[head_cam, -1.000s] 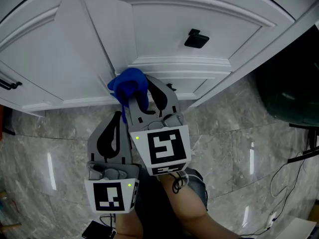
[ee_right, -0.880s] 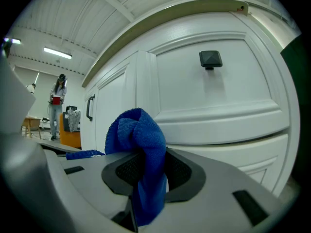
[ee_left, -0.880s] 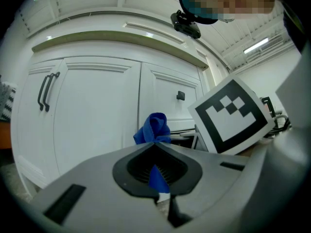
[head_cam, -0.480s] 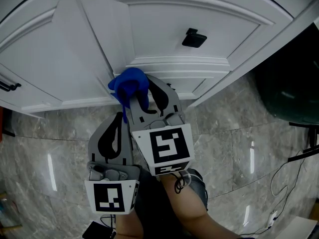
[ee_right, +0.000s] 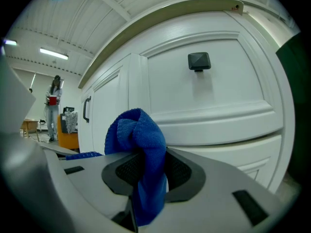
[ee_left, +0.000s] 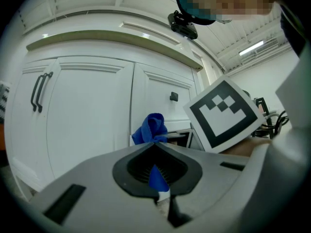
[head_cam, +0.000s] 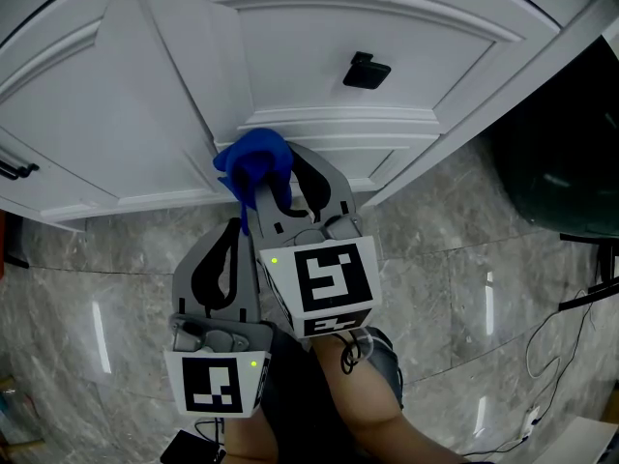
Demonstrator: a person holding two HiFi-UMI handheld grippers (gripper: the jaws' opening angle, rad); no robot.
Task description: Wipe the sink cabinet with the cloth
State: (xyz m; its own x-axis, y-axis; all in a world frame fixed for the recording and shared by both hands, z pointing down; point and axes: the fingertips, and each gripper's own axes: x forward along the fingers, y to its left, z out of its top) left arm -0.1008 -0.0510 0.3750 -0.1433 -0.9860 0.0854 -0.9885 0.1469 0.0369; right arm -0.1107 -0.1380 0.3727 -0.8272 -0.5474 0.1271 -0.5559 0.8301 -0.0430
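Though overhead hides it, left tool [ee_left: 156, 145] seemingly grips cloth [ee_left: 151, 128].

Blue cloth [head_cam: 253, 162]; white cabinet [head_cam: 145, 133]; black knob [head_cam: 367, 71]; floor [head_cam: 464, 259] apparently grey-veined marble.

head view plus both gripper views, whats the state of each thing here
blue cloth: bunched, gripped by both grippers
right gripper: jaws shut on blue cloth
left gripper: jaws shut on blue cloth's tail end
cabinet door: shut
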